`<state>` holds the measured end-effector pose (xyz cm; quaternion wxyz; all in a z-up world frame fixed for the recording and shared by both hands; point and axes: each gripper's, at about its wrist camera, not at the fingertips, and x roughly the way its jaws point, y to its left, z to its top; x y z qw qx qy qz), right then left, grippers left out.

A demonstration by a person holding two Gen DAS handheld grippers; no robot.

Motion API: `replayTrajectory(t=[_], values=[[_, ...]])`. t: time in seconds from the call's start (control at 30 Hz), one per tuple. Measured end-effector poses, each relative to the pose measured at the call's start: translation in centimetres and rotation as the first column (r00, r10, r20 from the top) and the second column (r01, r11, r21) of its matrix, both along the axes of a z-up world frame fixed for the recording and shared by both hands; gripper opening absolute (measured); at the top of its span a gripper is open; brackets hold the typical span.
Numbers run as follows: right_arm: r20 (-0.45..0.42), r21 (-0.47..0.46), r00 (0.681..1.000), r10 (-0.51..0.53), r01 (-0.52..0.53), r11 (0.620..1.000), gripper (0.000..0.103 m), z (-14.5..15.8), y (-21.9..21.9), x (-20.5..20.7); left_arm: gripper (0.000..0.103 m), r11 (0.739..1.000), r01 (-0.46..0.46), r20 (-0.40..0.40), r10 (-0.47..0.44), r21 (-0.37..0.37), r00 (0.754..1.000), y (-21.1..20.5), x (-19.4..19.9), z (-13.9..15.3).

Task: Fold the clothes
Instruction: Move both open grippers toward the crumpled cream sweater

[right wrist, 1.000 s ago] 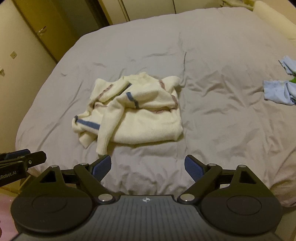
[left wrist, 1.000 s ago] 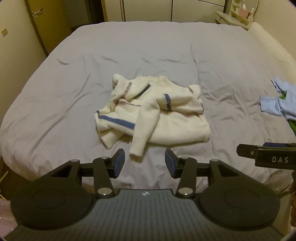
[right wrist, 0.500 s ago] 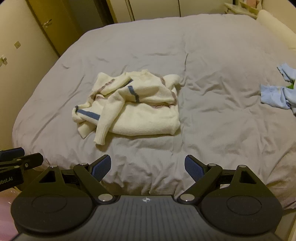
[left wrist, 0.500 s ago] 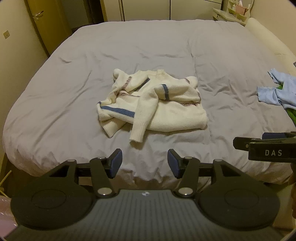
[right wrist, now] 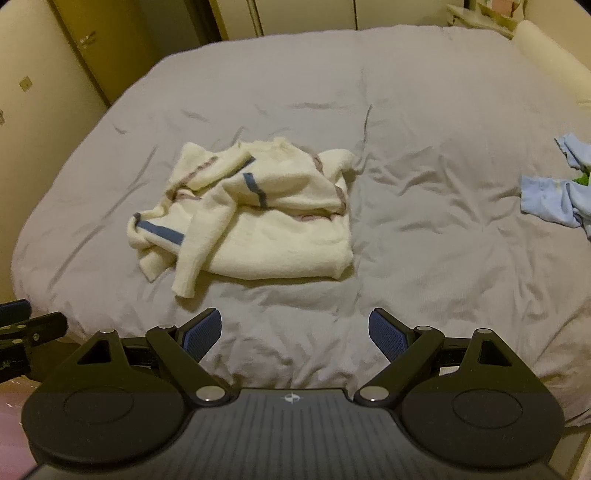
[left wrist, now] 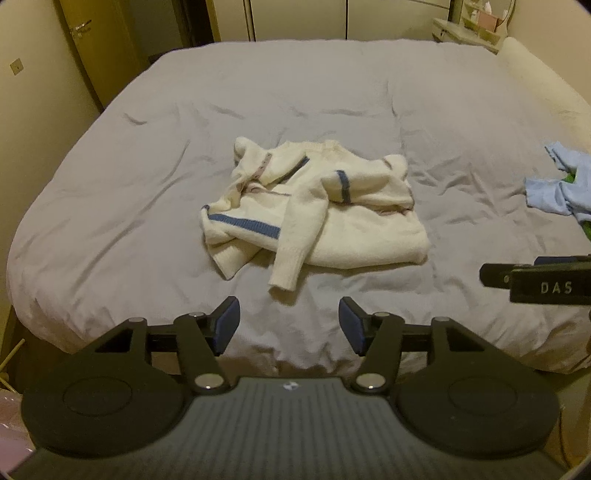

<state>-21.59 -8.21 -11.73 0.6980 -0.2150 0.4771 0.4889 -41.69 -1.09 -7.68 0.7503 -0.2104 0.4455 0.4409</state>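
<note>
A cream knitted sweater (left wrist: 317, 214) with blue stripes lies loosely folded near the middle of the grey bed (left wrist: 147, 166); one sleeve hangs toward the near edge. The right wrist view shows the same sweater (right wrist: 258, 221) left of centre. My left gripper (left wrist: 288, 325) is open and empty, hovering over the bed's near edge, short of the sleeve cuff. My right gripper (right wrist: 295, 334) is open wider, also empty, above the near edge and to the right of the cuff. The right gripper's side (left wrist: 535, 282) shows at the left view's right edge.
A light blue garment (left wrist: 561, 184) with something green beside it lies at the bed's right side, seen too as blue cloth (right wrist: 554, 199). A yellow door (left wrist: 96, 44) and wall stand to the left; cupboards and a shelf (left wrist: 469, 27) at the back.
Both grippers have drawn back from the sweater toward the bed's near edge, so more of the bed shows. The left gripper's fingers have spread a little wider. The sweater has not moved.
</note>
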Motion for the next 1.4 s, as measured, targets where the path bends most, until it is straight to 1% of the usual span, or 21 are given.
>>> replayTrajectory(t=[0.1,0.27,0.4,0.53,0.63,0.67,0.7,0.77,0.9,0.97,1.03,1.17,1.3,1.4], values=[[0.01,-0.024,1.0,0.008,-0.007,1.0,0.089,-1.1,1.6,0.3,0.054,0.999,-0.011,-0.011,0.011,-0.033,1.0,1.7,-0.2,-1.3],[0.008,-0.032,1.0,0.02,-0.02,0.999,0.089,-2.8,5.2,0.7,0.054,0.998,-0.013,-0.039,0.01,-0.068,0.999,5.9,0.0,-3.4],[-0.042,-0.047,0.999,0.006,-0.008,0.999,0.086,-4.3,8.6,1.0,0.054,0.996,0.005,-0.064,-0.011,-0.094,0.998,9.8,0.2,-5.2],[-0.13,-0.082,0.99,-0.056,0.046,0.996,0.083,-6.3,12.0,1.2,0.054,0.989,0.05,-0.086,-0.062,-0.136,0.994,14.2,0.3,-7.1],[-0.167,-0.093,0.983,-0.082,0.067,0.993,0.071,-7.7,14.5,0.9,0.054,0.984,0.085,-0.096,-0.1,-0.157,0.99,17.5,0.3,-8.4],[-0.178,-0.093,0.98,-0.085,0.069,0.993,0.058,-8.3,15.4,0.7,0.054,0.982,0.096,-0.097,-0.113,-0.163,0.989,18.6,0.3,-8.8],[-0.19,-0.094,0.978,-0.088,0.071,0.993,0.051,-9.0,16.2,0.5,0.054,0.979,0.108,-0.095,-0.125,-0.172,0.988,19.7,0.2,-9.3],[-0.21,-0.105,0.972,-0.102,0.082,0.991,0.049,-10.4,17.6,0.0,0.054,0.973,0.129,-0.094,-0.149,-0.192,0.984,21.7,0.3,-10.5],[-0.274,-0.124,0.952,-0.134,0.103,0.987,0.049,-13.3,19.9,-0.6,0.054,0.964,0.161,-0.123,-0.189,-0.209,0.974,24.8,0.8,-13.1],[-0.289,-0.118,0.947,-0.137,0.107,0.987,0.05,-14.4,20.9,-0.7,0.054,0.962,0.17,-0.128,-0.199,-0.212,0.972,26.1,1.3,-14.2],[-0.287,-0.122,0.948,-0.135,0.103,0.987,0.05,-15.3,21.9,-0.7,0.054,0.961,0.175,-0.128,-0.205,-0.212,0.97,27.2,1.8,-15.1],[-0.219,-0.144,0.967,-0.133,0.102,0.984,0.05,-16.2,23.1,0.7,0.054,0.964,0.166,-0.127,-0.195,-0.208,0.972,29.3,2.9,-16.2],[-0.186,-0.163,0.967,-0.172,0.142,0.976,0.05,-16.1,23.5,4.3,0.054,0.968,0.15,-0.128,-0.178,-0.2,0.976,31.2,4.1,-16.5],[-0.151,-0.15,0.968,-0.201,0.178,0.973,0.051,-15.1,24.1,7.2,0.054,0.972,0.137,-0.124,-0.162,-0.189,0.979,32.3,5.2,-16.2]])
